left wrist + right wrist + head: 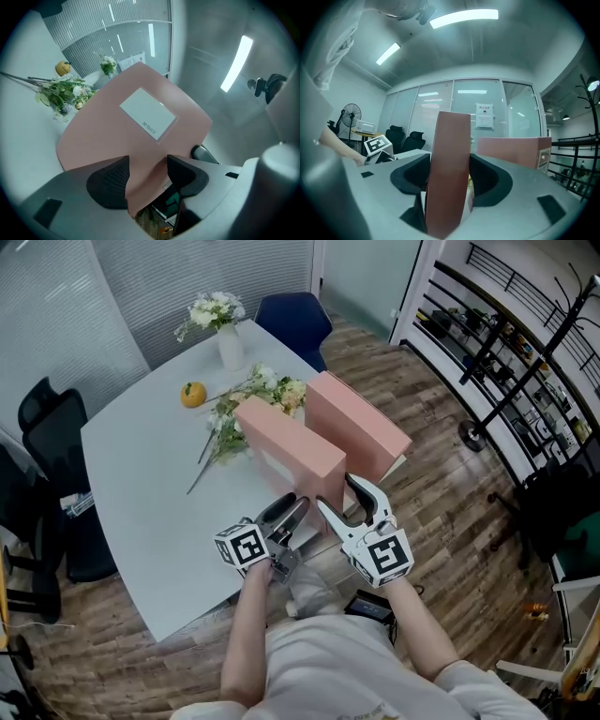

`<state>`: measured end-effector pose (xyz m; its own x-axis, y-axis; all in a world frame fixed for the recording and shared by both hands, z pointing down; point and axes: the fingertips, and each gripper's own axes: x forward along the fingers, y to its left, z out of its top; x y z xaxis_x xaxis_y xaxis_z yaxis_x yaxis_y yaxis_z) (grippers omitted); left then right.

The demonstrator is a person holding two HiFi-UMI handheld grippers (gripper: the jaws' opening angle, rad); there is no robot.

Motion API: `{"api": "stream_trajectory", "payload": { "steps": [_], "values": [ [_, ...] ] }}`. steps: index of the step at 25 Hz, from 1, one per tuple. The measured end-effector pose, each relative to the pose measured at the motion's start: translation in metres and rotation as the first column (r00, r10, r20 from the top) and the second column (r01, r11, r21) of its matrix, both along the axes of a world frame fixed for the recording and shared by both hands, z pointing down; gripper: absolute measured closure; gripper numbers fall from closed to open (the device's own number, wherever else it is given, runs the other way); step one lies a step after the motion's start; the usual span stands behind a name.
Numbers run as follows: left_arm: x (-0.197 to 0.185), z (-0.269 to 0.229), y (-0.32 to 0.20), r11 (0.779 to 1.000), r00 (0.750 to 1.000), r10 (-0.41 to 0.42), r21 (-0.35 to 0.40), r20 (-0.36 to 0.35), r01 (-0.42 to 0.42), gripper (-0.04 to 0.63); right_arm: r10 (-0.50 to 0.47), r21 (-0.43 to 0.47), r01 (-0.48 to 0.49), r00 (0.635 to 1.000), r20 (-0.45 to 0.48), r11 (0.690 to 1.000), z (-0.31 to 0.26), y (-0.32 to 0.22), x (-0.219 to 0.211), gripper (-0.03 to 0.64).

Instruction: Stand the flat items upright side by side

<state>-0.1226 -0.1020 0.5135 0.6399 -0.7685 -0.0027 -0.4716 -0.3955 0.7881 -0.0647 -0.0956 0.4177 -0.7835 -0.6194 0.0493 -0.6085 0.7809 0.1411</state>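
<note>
Both sets of fingers are clamped on the near pink box, the left gripper and right gripper pinching its thin near end as it stands upright on the white bench beside the second pink box: smooth, white-labelled card, probably light and stiff but slippery, so that narrow edge looks the sensible hold.

Near box and far box: salmon pink. Counter white; vase white; fruit orange; chair dark blue. Floor: brown wood grain.
</note>
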Motion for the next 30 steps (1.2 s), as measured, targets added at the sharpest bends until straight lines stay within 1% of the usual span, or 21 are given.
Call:
{"api": "stream_trajectory", "payload": {
  "steps": [4, 10, 18, 24, 30],
  "values": [
    [0.002, 0.005, 0.002, 1.000, 1.000, 0.004, -0.011, -0.006, -0.004, 0.356, 0.010, -0.020, -0.010, 1.000, -0.025, 1.000, 0.009, 0.002, 0.005, 0.339],
    [0.010, 0.009, 0.003, 0.999, 1.000, 0.016, -0.028, -0.010, -0.017, 0.356, 0.031, -0.057, -0.032, 0.999, -0.028, 0.998, 0.018, 0.003, 0.017, 0.342],
    [0.016, 0.018, 0.005, 0.998, 1.000, 0.025, -0.056, -0.009, -0.026, 0.356, 0.041, -0.080, -0.046, 0.997, -0.066, 0.996, 0.034, 0.006, 0.027, 0.342],
    [0.020, 0.025, 0.004, 0.997, 0.999, 0.031, -0.073, -0.011, -0.032, 0.356, 0.050, -0.115, -0.055, 0.998, -0.048, 0.992, 0.039, 0.004, 0.030, 0.344],
    [0.022, 0.024, 0.010, 0.997, 0.999, 0.035, -0.072, -0.011, -0.036, 0.356, 0.067, -0.150, -0.072, 0.997, -0.037, 0.986, 0.040, 0.001, 0.030, 0.344]
  ]
}}
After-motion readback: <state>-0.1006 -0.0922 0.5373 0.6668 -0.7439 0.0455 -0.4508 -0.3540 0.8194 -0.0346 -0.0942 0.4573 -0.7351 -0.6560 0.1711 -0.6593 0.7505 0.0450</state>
